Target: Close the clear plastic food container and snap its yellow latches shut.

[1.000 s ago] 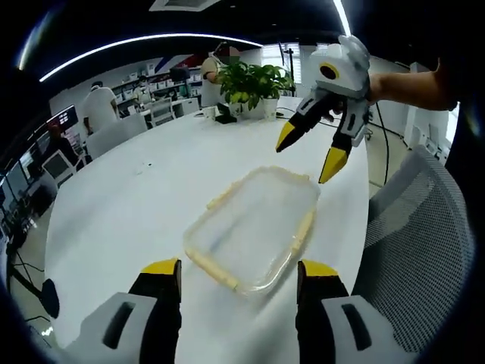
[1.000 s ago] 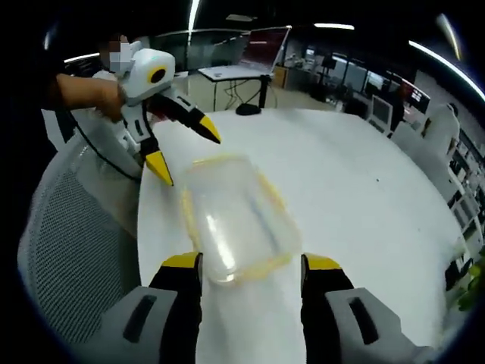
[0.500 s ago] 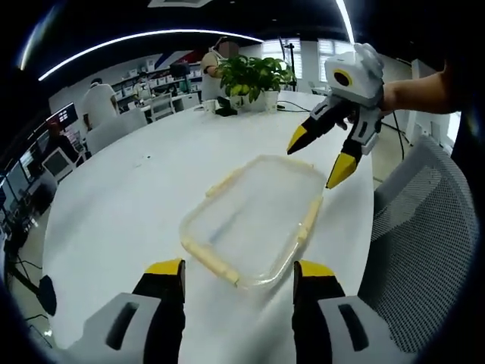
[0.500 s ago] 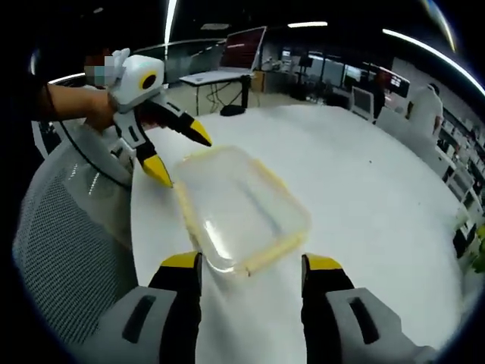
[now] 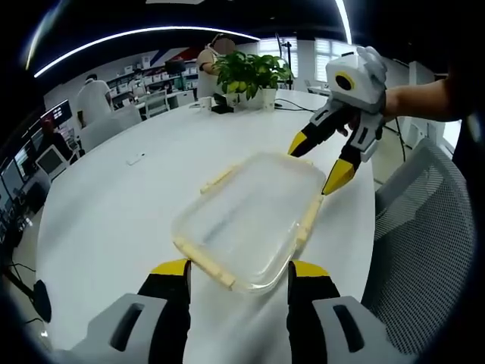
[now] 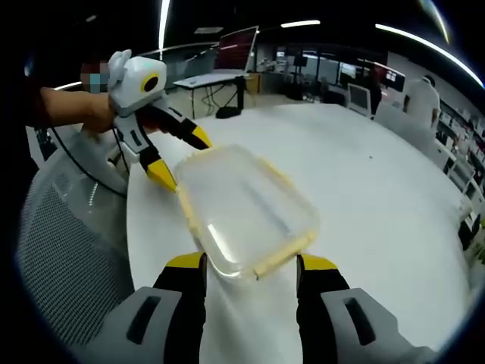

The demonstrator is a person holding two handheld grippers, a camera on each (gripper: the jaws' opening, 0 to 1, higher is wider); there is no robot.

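Yellow-tipped jaws of the left gripper stand wide apart and hold nothing; they flank the near short end of the clear rectangular plastic food container without a visible grip on it. The right gripper is likewise spread wide and empty at the opposite short end. In the left gripper view its two yellow tips sit at the far corner of the container, one on each side of that corner, very near the rim; whether they touch cannot be told.

The container lies flat on the round white table, close to the edge beside the grey mesh office chair. The lid appears seated on the base. The pale yellow latches along the rim look unfastened, though this is hard to confirm.

Probable faults:
- Pressure on one latch may slide the light container across the smooth tabletop toward the near edge. Cause: no opposing hold.
- A jaw tip may skid off the narrow latch. Cause: off-centre contact.
- A latch may close over a misaligned lid. Cause: uneven seating.

A potted green plant stands well apart at the far side.
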